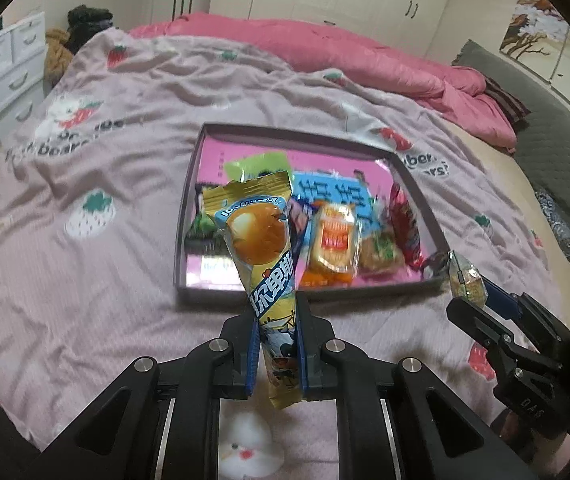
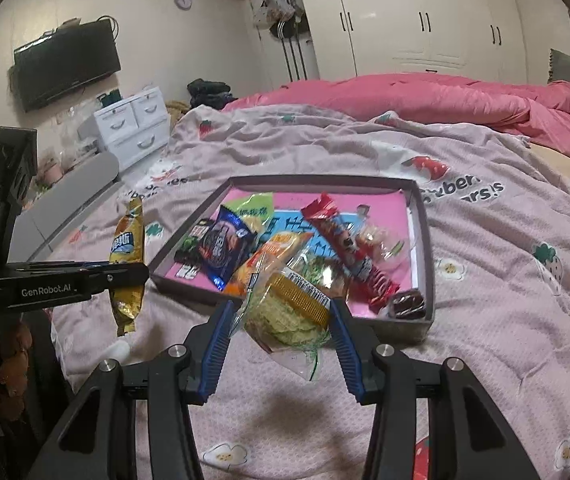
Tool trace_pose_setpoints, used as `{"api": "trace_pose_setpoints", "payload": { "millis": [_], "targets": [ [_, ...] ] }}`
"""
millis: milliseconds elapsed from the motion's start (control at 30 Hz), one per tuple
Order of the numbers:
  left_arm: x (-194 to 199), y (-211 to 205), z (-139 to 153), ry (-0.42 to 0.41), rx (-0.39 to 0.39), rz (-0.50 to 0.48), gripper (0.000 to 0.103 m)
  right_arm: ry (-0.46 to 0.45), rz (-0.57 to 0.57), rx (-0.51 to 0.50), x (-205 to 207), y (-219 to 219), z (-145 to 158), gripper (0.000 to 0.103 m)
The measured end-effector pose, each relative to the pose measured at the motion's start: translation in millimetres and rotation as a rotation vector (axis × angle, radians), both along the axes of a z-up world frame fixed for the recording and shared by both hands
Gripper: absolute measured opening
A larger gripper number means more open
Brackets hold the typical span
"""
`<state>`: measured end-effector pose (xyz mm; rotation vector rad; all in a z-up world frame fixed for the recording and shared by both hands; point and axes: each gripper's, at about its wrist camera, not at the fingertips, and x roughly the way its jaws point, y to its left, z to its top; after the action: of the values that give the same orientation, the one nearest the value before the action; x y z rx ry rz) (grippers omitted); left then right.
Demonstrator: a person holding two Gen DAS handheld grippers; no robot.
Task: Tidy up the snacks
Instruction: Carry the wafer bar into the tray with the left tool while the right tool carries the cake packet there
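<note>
1. Your left gripper [image 1: 277, 344] has its fingers [image 1: 254, 354] pinched tight on a long yellow snack packet [image 1: 259, 240] w/ a round orange picture. The pkt stands up from the fingers, leaning a bit left, off the bed.
2. Your right gripper [image 2: 281, 344] has its fingers [image 2: 215, 350] part-way apart, clamped on a clear-wrapped pastry [image 2: 285, 312] w/ a gold label strip. The wrapper tail hangs below the fingers.
3. Both grippers hang over the pink strawberry-print bedspread [image 1: 105, 160], at the near edge of the tray.
4. Just past them: a shallow grey tray [image 1: 183, 216] w/ pink lining, flat on the bedspread.
5. In the tray: orange cracker pack [image 1: 331, 240], dark blue pkt [image 2: 223, 246], red long wrapper [image 2: 345, 244], green pkt [image 1: 261, 164] toward the back, small dark candy [image 2: 407, 304] in the near right corner. They overlap; some touch.
6. Farther back: bunched pink duvet [image 1: 365, 52] across the bed.
7. Far wall: white wardrobe [image 2: 425, 16], white drawer unit [image 2: 133, 124], wall TV [image 2: 67, 64].
</note>
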<state>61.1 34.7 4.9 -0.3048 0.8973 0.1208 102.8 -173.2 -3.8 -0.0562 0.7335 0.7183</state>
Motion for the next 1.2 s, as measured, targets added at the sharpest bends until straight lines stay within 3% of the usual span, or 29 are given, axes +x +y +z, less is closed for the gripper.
{"api": "trace_pose_setpoints", "payload": {
  "millis": [433, 800, 1200],
  "targets": [
    [43, 14, -6, -0.018, 0.062, -0.008, 0.015, -0.031, -0.088, 0.011, 35, -11, 2, 0.049],
    [73, 29, -30, -0.016, 0.093, -0.01, 0.015, -0.012, -0.122, -0.065, 64, -4, -20, 0.049],
    [86, 28, -44, -0.011, 0.073, -0.052, 0.015, -0.007, -0.099, -0.127, 74, 12, -40, 0.05]
  ]
}}
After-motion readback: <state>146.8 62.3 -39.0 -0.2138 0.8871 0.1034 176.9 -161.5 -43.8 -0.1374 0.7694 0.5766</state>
